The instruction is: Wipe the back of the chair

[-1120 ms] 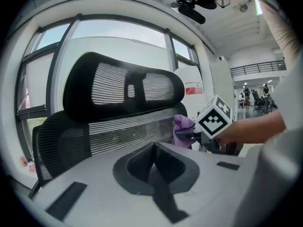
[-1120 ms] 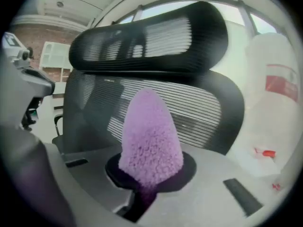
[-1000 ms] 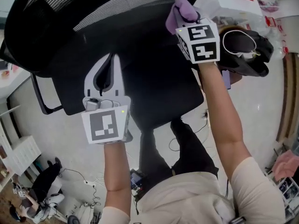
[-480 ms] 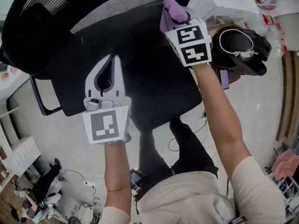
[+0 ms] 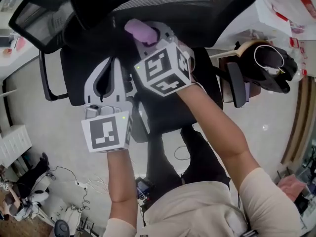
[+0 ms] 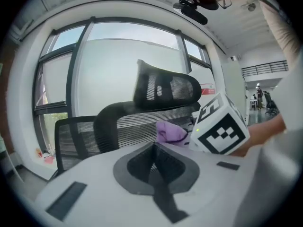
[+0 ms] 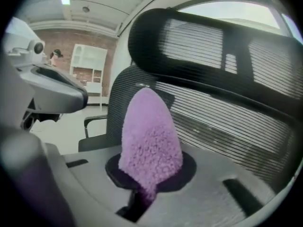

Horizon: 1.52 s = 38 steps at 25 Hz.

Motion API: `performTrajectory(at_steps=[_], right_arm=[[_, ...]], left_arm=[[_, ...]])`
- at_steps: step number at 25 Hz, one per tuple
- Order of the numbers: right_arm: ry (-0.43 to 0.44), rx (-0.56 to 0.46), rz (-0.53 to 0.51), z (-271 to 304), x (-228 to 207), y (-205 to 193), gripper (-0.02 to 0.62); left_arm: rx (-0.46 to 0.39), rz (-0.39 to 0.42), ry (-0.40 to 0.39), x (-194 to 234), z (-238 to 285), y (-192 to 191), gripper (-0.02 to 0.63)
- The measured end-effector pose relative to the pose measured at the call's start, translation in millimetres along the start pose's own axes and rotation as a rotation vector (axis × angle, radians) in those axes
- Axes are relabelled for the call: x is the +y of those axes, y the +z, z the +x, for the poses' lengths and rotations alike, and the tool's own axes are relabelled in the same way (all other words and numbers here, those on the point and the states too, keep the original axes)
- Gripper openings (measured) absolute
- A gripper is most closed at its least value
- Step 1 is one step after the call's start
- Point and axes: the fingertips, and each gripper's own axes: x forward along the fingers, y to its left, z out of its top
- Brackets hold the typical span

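Chair back point(image 7: 227, 122): black ribbed mesh, upright, just ahead of the grippers.
Cloth point(image 7: 149, 141): purple, fluffy, standing tip-up before the mesh.
Right gripper point(image 7: 142, 197): clamped on the cloth.
Left gripper point(image 6: 154, 150): jaws together, empty.

Chairs point(image 7: 227, 126) point(image 7: 115, 109) x2, cloth point(image 5: 140, 30) x1, tools point(image 5: 112, 63) point(image 5: 148, 36) x2.

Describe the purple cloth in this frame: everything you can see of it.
The purple cloth is a fluffy, nubby lilac fabric, like microfibre, bunched into a rounded cone. Its lower end is pinched between the shut jaws of the right gripper. The rest stands up beyond them, pointing at the ribbed mesh chair back below the headrest. Whether its tip touches the mesh cannot be told. No stains show.
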Motion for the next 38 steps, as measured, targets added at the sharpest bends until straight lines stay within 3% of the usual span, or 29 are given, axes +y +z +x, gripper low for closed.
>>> performTrajectory(at_steps=[3, 6, 10, 14, 22, 26, 32, 38], right_arm=[[0.080, -0.010, -0.040, 23, 57, 21, 0.020], [0.120, -0.015, -0.054, 35, 87, 32, 0.020], [0.140, -0.020, -0.064, 39, 102, 37, 0.020], [0.139, -0.020, -0.057, 37, 92, 31, 0.020], [0.048, 0.027, -0.015, 4, -5, -28, 0.020], [-0.052, 0.070, 0.045, -30, -82, -79, 0.021], [-0.256, 0.146, 0.223, -94, -211, -160, 0.023], [-0.284, 0.166, 0.235, -108, -238, -180, 0.023]], left_arm=[[-0.020, -0.015, 0.041, 33, -15, -7, 0.006], [-0.026, -0.018, 0.060, 56, -28, -14, 0.006], [-0.022, -0.030, 0.069, 68, -34, -18, 0.006], [-0.019, -0.020, 0.044, 53, -23, -16, 0.006], [-0.011, 0.012, -0.039, -21, 23, -1, 0.006], [-0.014, 0.028, -0.096, -72, 50, 10, 0.006], [0.014, 0.088, -0.202, -145, 79, 19, 0.006], [0.027, 0.092, -0.239, -181, 96, 20, 0.006]])
